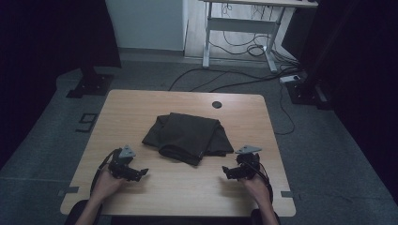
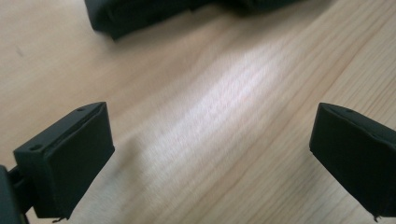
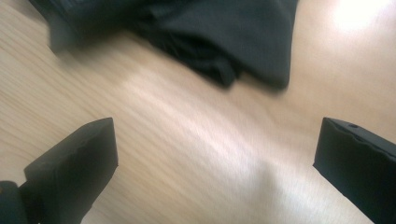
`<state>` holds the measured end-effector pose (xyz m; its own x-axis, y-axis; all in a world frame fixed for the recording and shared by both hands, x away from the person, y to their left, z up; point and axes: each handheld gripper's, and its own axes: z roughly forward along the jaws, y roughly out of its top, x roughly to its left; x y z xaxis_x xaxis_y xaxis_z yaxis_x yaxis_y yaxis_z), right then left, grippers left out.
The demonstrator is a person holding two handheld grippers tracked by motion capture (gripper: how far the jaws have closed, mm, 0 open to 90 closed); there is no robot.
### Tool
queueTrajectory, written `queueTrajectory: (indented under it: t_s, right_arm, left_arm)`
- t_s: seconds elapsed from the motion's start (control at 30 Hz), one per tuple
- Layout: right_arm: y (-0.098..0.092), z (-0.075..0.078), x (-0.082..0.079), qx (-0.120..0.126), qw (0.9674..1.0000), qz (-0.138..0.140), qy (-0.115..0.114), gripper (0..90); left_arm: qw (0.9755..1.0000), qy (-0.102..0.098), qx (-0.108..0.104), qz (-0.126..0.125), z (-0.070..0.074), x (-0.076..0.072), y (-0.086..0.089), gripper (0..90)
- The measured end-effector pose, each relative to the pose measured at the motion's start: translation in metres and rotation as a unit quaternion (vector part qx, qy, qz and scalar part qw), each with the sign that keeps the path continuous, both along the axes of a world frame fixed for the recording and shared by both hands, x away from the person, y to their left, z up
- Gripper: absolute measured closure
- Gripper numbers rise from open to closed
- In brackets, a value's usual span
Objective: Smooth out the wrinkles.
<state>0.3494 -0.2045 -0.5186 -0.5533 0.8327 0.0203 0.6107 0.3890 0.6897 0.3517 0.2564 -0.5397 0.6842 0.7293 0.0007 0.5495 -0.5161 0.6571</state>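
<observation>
High view puts one folded dark cloth [image 1: 187, 137] at the centre of my table [image 1: 141, 108]. My left gripper [image 1: 142, 173] at lower left and right gripper [image 1: 226, 172] at lower right both stand with jaws spread wide, holding nothing. Both gripper views crop the cloth at their top edge, blurred.

We can read no text, label, brand or number anywhere: not on the tabletop [image 1: 141, 112], nor on the dark folded cloth [image 1: 187, 136].
</observation>
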Motion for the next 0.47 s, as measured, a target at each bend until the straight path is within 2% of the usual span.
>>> queueTrajectory:
  t_s: [0.07, 0.1, 0.23, 0.27, 0.47]
  right_arm:
    - [-0.004, -0.01, -0.001, 0.001, 0.9999, -0.007, 0.01, 0.0]
    - [-0.006, -0.015, -0.001, -0.003, 0.9998, -0.012, 0.013, 0.0]
    - [-0.011, -0.032, -0.002, -0.013, 0.9991, -0.038, 0.017, 0.0]
    - [-0.012, -0.034, -0.003, -0.01, 0.9992, -0.039, 0.003, 0.0]
    - [-0.014, -0.038, -0.003, 0.002, 0.9988, -0.047, -0.016, 0.0]
  left_arm:
    - [1.0, 0.007, 0.005, -0.002, -0.006, 0.0, -0.001, 0.0]
    - [1.0, 0.005, -0.003, -0.002, -0.008, 0.001, 0.0, 0.0]
    - [1.0, 0.003, -0.003, -0.004, -0.009, 0.0, -0.001, 0.0]
    - [1.0, 0.002, -0.003, -0.002, -0.009, 0.0, -0.001, 0.0]
    - [1.0, 0.002, -0.003, 0.007, -0.009, -0.001, -0.002, 0.0]
